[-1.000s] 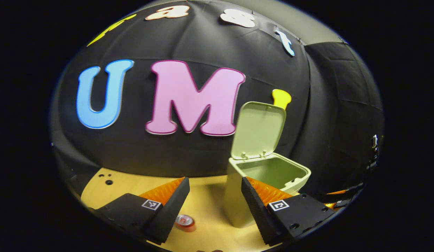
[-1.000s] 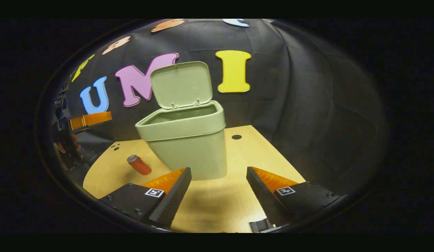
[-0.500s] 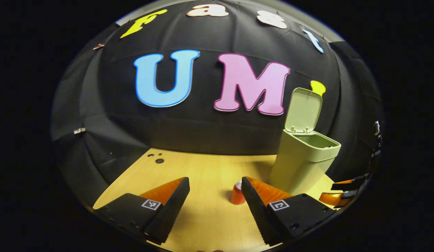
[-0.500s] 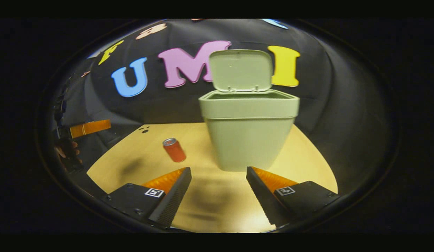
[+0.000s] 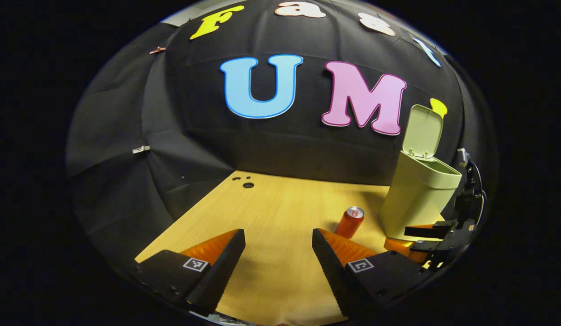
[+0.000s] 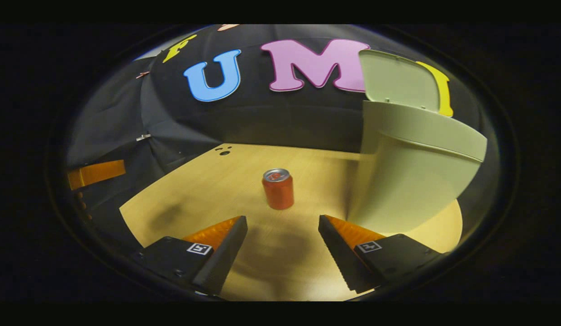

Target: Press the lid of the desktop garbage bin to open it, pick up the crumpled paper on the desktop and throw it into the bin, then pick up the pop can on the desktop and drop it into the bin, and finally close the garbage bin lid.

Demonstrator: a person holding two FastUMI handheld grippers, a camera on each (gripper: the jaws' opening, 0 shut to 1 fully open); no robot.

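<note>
Left gripper view: left gripper low over the wooden desk, fingers spread apart, nothing between them. Red pop can upright on the desk, just beyond the right finger. Pale green garbage bin to the right of the can, near it but apart, lid raised and leaning back against the black cloth wall. Right gripper at the far right edge, near the bin's base; cannot tell there whether open or closed.

Right gripper view: right gripper above the near part of the desk, fingers apart and empty. Pop can standing upright ahead, roughly in line with the gap between the fingers, clear of both. Garbage bin close at the right, lid up. Part of the left gripper at the far left edge, beyond the desk's left side.
</note>
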